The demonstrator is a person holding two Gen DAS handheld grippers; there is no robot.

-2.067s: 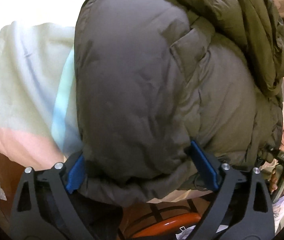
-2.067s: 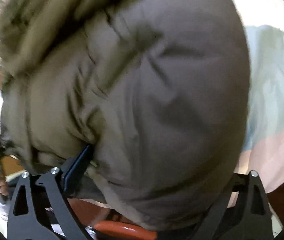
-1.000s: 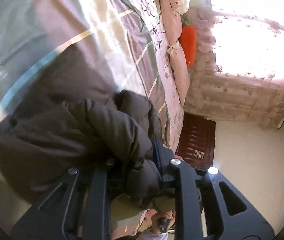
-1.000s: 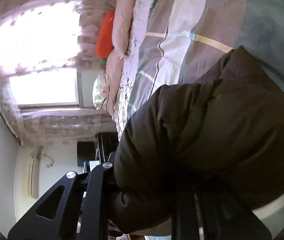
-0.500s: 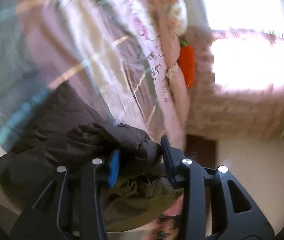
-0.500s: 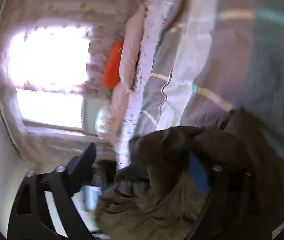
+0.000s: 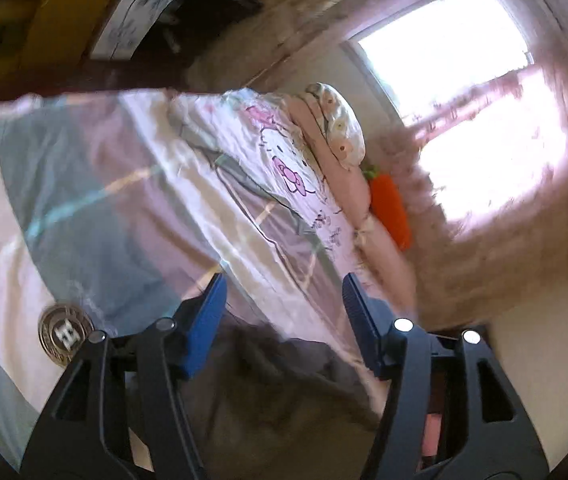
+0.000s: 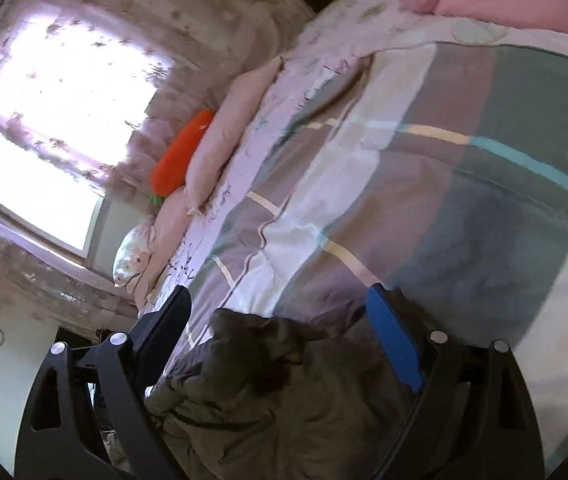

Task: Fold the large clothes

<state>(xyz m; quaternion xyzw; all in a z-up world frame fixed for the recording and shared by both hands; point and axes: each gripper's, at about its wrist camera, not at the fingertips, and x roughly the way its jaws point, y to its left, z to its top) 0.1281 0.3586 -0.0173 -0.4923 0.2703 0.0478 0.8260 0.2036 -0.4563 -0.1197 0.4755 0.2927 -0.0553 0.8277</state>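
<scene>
Sunlit curtains [image 7: 524, 184] backed a bed [image 7: 124, 200] with a striped quilt, where a dark puffer jacket [image 8: 284, 400] lay at the quilt's near edge. Both the left claw [image 7: 284, 312] and right claw [image 8: 280, 328] hung released above the jacket, jaws spread. An orange carrot pillow [image 8: 182, 156] rested beside the curtains.

One jacket [image 8: 284, 400], one carrot plush [image 7: 390, 210], two tools [image 7: 284, 320] [image 8: 280, 344].
</scene>
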